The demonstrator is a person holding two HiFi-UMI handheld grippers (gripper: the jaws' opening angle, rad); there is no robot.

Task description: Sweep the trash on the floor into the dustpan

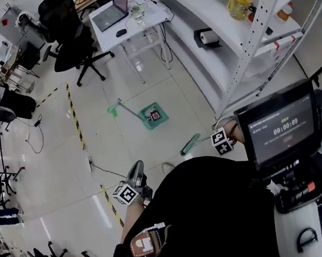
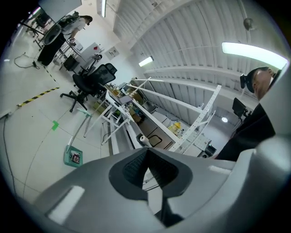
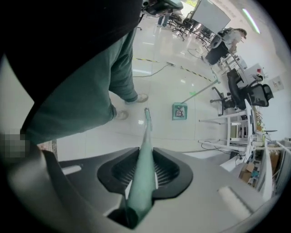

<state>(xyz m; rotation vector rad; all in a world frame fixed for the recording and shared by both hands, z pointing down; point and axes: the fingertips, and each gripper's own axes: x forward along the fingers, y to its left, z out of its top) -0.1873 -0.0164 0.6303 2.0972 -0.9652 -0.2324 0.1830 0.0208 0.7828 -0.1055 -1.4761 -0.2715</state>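
Note:
A green dustpan (image 1: 148, 121) lies on the pale floor with a small dark piece of trash (image 1: 155, 115) inside it, and its long handle slants up to the left. It also shows in the left gripper view as the dustpan (image 2: 69, 158) and in the right gripper view as the dustpan (image 3: 175, 111). My right gripper (image 3: 144, 175) is shut on the green broom handle (image 3: 143, 154), which points down at the floor short of the dustpan. In the head view the broom (image 1: 189, 144) hangs beside my right gripper (image 1: 218, 141). My left gripper (image 2: 148, 172) is shut and empty, held low at my left gripper (image 1: 136, 170).
A white desk (image 1: 126, 19) with a laptop, black office chairs (image 1: 70, 40) and a metal shelving rack (image 1: 242, 32) stand beyond the dustpan. Yellow-black tape (image 1: 77, 127) and a cable (image 1: 105, 170) cross the floor. Green-trousered legs (image 3: 104, 86) stand close by.

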